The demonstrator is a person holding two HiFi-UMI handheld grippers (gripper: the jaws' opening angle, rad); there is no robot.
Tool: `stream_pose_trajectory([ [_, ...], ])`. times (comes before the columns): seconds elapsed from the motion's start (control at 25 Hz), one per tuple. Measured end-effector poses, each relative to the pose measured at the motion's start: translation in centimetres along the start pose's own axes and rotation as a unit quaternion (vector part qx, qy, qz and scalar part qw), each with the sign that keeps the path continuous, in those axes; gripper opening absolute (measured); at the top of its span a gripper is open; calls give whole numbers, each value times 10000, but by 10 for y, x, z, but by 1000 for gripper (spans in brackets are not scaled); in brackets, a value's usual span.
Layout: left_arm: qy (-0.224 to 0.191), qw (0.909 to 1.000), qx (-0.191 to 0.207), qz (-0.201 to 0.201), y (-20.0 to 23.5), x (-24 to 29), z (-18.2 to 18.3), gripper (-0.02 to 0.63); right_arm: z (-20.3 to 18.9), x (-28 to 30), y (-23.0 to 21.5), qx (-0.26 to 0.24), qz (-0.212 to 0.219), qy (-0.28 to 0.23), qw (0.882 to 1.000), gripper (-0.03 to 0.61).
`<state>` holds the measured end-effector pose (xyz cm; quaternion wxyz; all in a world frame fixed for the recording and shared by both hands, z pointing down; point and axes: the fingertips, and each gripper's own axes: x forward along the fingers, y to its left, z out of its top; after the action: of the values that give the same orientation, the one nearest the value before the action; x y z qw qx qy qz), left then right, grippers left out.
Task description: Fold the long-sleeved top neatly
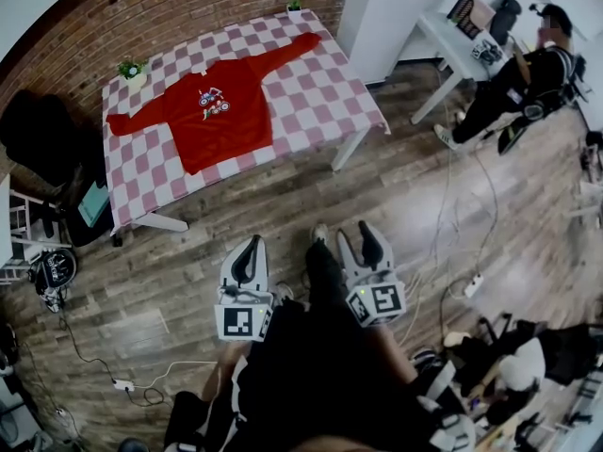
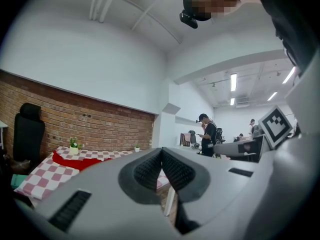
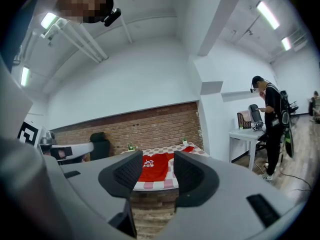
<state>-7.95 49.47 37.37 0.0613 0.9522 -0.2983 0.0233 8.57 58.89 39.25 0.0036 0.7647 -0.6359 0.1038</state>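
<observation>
A red long-sleeved top (image 1: pixel 219 109) with a small print on the chest lies flat, sleeves spread, on a table with a pink-and-white checked cloth (image 1: pixel 320 97). It also shows far off in the right gripper view as the red top (image 3: pixel 153 167) and in the left gripper view as a red edge (image 2: pixel 75 161). Both grippers hang over the wooden floor, well short of the table. My left gripper (image 1: pixel 249 249) is shut with nothing in it. My right gripper (image 1: pixel 356 241) is open and empty.
Two small potted plants (image 1: pixel 131 70) (image 1: pixel 295 5) stand on the table's far corners. A black chair (image 1: pixel 42 139) is left of the table. A person (image 1: pixel 523 88) stands by a white desk (image 1: pixel 452 45) at right. Cables (image 1: pixel 141 377) trail over the floor.
</observation>
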Motion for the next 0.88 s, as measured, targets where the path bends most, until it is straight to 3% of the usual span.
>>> stream_pose_trajectory([
  [0.36,-59,9996,-9,268,30,105,14,6,17,105,-51,-11,261,33,9997,173],
  [0.6,-42,9987,271,419,41,192,31,6,45,178,-106,-18,467,-5,9989,173],
  [0.88,-133,9967,190,778,49,277,51,6,74,253,-168,-147,672,14,9976,173],
])
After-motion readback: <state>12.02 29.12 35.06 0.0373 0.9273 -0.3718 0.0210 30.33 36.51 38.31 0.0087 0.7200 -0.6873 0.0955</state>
